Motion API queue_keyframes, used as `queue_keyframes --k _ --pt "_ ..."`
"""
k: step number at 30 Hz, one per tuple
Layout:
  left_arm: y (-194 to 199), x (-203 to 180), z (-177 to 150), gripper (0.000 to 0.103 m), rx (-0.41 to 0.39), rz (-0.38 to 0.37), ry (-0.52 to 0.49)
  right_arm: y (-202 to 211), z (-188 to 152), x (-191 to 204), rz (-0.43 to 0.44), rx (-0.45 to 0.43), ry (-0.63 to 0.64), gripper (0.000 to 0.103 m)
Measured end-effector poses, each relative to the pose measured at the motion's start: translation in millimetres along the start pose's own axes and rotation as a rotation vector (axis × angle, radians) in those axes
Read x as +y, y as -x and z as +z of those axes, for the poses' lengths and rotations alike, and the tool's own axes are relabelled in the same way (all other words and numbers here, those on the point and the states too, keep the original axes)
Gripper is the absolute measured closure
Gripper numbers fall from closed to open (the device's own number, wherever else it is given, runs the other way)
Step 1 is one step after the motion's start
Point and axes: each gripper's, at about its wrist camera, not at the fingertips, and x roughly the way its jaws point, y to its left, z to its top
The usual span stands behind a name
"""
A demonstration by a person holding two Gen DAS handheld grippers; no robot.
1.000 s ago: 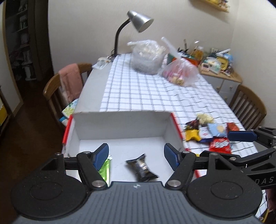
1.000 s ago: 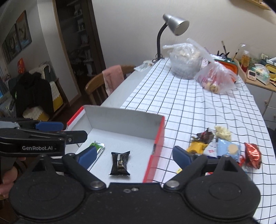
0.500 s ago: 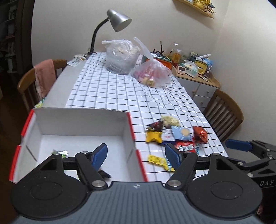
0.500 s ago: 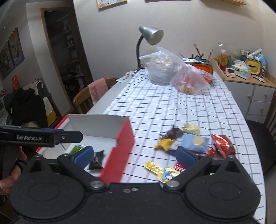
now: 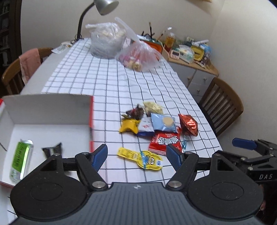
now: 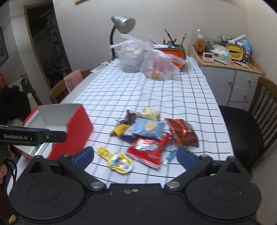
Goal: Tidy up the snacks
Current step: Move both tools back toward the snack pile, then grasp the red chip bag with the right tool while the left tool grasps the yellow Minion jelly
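I stand at a long table covered with a white cloth with black grid lines (image 6: pixel 155 90). At its far end a grey metal desk lamp (image 6: pixel 123 24) bends over it before a plain cream wall (image 6: pixel 164 15). A wooden chair with a pink cloth (image 5: pixel 26 64) is on my left, a slatted wooden chair (image 5: pixel 223 103) on my right. A pale cabinet with drawers (image 6: pixel 232 83) fills the corner, and a dark doorway (image 6: pixel 46 41) opens at left.
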Motion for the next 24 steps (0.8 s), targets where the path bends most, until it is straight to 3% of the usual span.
queue_keyframes --k 10,14,24 --pt "-44 -37 -1 0.029 0.011 0.079 0.023 -37 5 -68 -0.023 0.054 -0.037 0.001" --pt "-64 -42 1 0.029 0.051 0.109 0.044 -58 15 -90 -0.049 0.068 -0.058 0.001" --pt "-106 -52 8 0.029 0.111 0.2 0.077 -114 53 -135 -0.115 0.113 -0.268 0.001"
